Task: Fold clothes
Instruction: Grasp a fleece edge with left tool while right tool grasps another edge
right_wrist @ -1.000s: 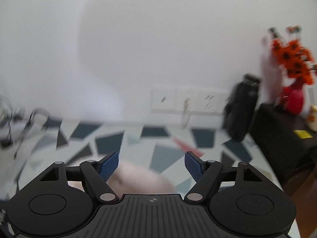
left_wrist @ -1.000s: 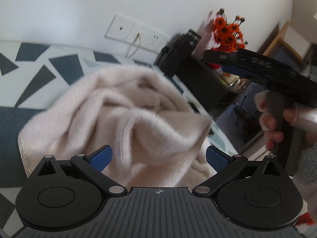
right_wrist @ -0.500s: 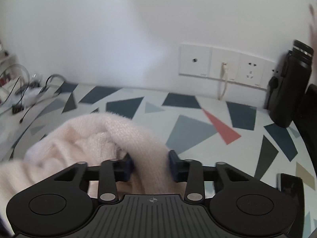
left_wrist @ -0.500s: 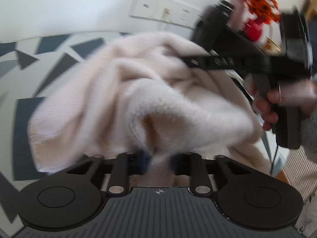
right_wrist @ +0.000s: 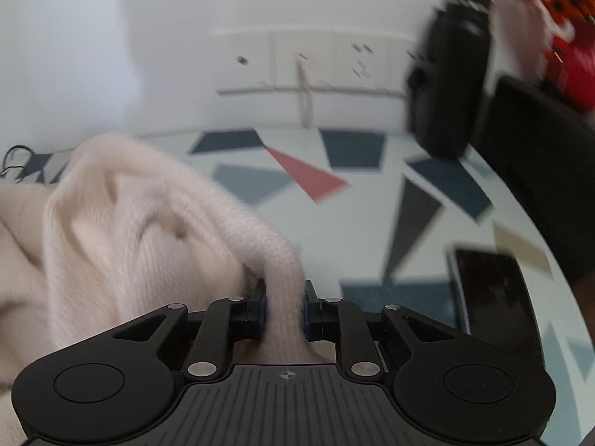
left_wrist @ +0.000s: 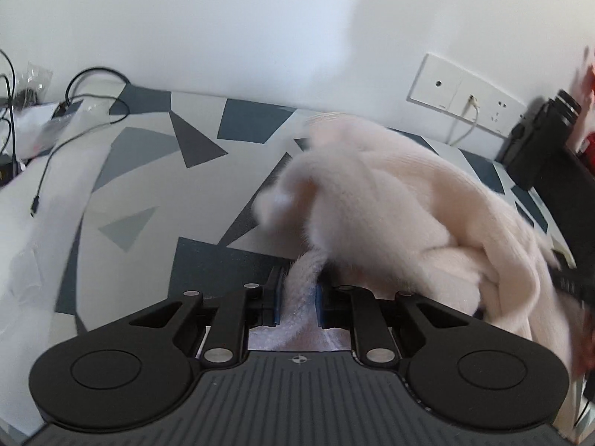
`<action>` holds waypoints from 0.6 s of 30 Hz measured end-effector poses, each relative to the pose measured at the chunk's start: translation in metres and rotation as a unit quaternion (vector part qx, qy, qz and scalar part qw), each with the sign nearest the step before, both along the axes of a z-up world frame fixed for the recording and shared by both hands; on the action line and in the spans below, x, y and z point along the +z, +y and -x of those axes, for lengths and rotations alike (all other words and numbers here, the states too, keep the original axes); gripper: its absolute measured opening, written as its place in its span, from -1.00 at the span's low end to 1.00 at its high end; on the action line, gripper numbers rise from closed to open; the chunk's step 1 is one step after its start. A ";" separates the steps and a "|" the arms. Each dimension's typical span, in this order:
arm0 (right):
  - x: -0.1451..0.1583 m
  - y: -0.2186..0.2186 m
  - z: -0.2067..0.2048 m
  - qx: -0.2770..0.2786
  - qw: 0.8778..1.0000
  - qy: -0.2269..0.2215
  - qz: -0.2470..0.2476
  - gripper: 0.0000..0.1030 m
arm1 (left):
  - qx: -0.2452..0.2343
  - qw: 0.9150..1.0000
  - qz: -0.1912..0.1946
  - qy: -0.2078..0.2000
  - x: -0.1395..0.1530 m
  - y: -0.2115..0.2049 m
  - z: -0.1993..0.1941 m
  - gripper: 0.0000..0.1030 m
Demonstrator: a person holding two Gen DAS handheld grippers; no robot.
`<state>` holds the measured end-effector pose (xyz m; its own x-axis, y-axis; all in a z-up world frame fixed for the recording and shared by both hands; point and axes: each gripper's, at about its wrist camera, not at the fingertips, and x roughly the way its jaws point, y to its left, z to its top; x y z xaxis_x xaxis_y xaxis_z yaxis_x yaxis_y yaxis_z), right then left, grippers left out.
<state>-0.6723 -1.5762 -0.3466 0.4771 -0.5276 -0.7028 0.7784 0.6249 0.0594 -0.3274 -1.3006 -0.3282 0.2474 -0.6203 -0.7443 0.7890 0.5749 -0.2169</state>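
Both tools now clamped on sweater (left_wrist: 401, 200)

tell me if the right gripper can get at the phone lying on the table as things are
Probably not yet. The right gripper is shut on the pink sweater, so it has no free jaws. The phone itself lies uncovered just to its right, nothing on it.

Bare sheet (left_wrist: 156, 171) left of the sweater (left_wrist: 401, 208), open room there. Cables (left_wrist: 70, 119) clutter the far left edge. Right side tight: phone (right_wrist: 491, 297) near, black bottle (right_wrist: 450, 81) and dark cabinet (right_wrist: 539, 156) far right by the wall.
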 end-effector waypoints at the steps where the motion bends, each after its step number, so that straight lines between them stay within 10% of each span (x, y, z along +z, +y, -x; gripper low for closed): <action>1: -0.002 0.004 0.004 -0.002 1.000 0.004 -0.003 -0.70 | 0.002 1.000 -0.001 0.002 -0.002 -0.002 -0.001 -0.67; 14: 0.009 0.065 0.026 0.060 0.996 0.069 0.003 -0.18 | -0.011 0.999 -0.021 0.030 -0.029 -0.039 -0.009 -0.66; 18: 0.022 0.072 0.041 0.063 0.996 0.062 -0.012 0.03 | -0.049 0.997 -0.030 0.042 -0.024 -0.034 -0.004 -0.30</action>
<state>-0.7134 -1.5044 -0.3247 0.4470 -0.4506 -0.7728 0.6960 0.7178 -0.0160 -0.3230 -1.3349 -0.3520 0.1229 -0.5929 -0.7958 0.8230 0.5091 -0.2522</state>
